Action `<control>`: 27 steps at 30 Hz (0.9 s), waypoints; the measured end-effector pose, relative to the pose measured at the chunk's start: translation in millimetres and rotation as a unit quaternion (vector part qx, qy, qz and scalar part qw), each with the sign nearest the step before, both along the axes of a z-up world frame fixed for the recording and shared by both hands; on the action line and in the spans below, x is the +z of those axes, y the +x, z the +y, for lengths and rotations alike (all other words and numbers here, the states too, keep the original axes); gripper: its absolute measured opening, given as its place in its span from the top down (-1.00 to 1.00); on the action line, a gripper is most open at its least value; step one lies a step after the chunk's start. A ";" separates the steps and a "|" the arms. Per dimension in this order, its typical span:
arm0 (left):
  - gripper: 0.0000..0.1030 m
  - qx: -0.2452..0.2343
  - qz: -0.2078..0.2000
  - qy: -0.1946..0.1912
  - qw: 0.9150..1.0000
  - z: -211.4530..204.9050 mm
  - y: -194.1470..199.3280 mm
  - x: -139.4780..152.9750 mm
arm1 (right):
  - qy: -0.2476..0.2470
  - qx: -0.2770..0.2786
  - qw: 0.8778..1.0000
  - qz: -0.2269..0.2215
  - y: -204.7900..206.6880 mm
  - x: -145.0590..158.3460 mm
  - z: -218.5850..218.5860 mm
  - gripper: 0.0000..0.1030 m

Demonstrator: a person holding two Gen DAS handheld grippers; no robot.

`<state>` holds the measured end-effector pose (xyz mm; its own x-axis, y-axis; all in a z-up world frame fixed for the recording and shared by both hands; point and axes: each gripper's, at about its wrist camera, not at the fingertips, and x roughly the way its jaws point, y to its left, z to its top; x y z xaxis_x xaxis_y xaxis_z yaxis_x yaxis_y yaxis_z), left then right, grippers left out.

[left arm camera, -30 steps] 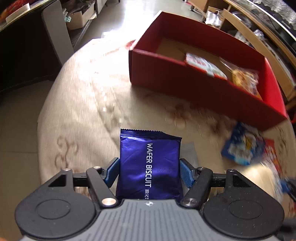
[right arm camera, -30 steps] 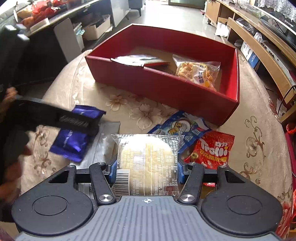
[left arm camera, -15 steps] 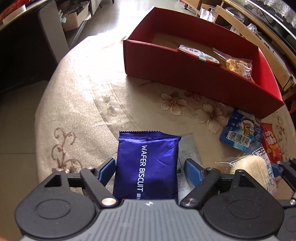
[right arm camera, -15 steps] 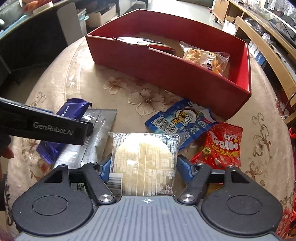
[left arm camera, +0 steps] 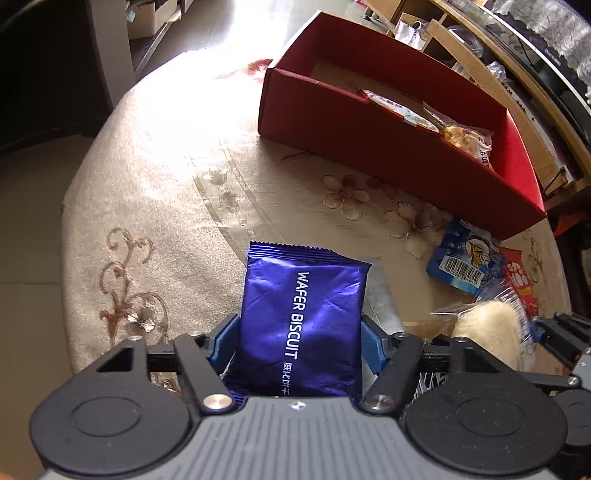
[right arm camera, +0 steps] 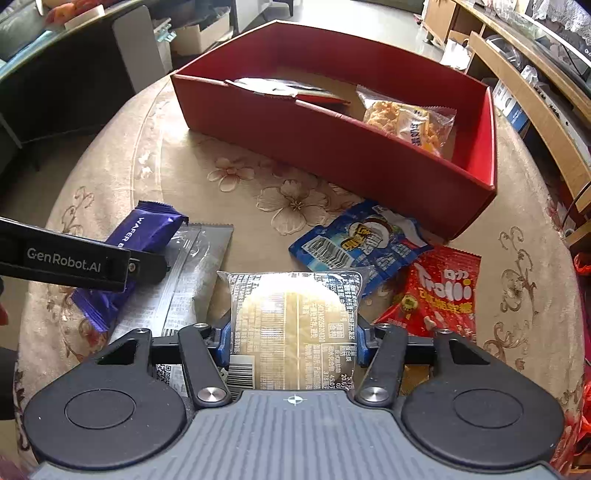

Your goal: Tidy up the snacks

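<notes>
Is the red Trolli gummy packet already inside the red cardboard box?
No, the red Trolli gummy packet lies on the beige flowered tablecloth outside the red cardboard box, near its front corner.

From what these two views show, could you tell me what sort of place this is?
Most likely a home living room: a round table under a floral cloth, a long wooden cabinet along the wall, and a tiled floor. Snack packets lie by a red box.

Both fisheye views looked forward and down from low over the table — the left one from the table's left side, the right one nearer its middle. Each faced the red box beyond — both shared it and the blue packet.
</notes>
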<state>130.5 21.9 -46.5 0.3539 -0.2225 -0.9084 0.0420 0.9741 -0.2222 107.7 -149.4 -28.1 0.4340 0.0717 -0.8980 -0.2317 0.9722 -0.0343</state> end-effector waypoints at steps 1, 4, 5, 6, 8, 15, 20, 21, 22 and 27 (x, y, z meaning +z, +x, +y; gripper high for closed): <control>-0.21 -0.001 -0.002 0.004 1.000 -1.2 -0.7 0.9 | 0.001 0.000 1.000 -0.002 -0.8 1.6 -1.0 -0.24; -0.21 0.002 -0.003 -0.002 1.000 -1.3 -2.6 4.9 | 0.005 -0.001 1.000 -0.009 -2.2 6.6 -4.0 -0.24; -0.21 0.002 -0.005 -0.004 1.000 -1.4 -3.6 7.2 | 0.007 -0.002 1.000 -0.011 -2.4 8.5 -4.9 -0.24; -0.21 0.002 -0.009 -0.004 1.000 -1.9 -5.0 10.2 | 0.009 -0.002 1.000 -0.014 -2.8 10.8 -5.7 -0.24; -0.21 -0.001 -0.022 -0.002 1.000 -3.4 -8.1 17.5 | 0.012 -0.002 1.000 -0.021 -3.5 15.1 -7.1 -0.24; -0.21 -0.014 -0.049 -0.010 0.999 -14.3 -9.1 34.2 | 0.020 -0.009 0.999 -0.032 -2.5 22.2 -12.7 -0.24; -0.21 -0.027 -0.067 -0.013 0.997 -26.1 -5.9 45.4 | 0.024 -0.016 0.999 -0.040 0.7 27.5 -17.5 -0.24; -0.21 -0.029 -0.072 -0.014 0.997 -28.3 -4.5 48.6 | 0.026 -0.018 0.999 -0.043 1.5 29.8 -18.7 -0.24; -0.21 -0.030 -0.077 -0.014 0.996 -29.7 -3.2 51.8 | 0.027 -0.020 0.998 -0.048 2.6 32.9 -20.3 -0.24; -0.21 -0.027 -0.101 -0.024 0.994 -36.1 14.3 70.8 | 0.040 -0.039 0.996 -0.073 12.6 50.3 -32.4 -0.24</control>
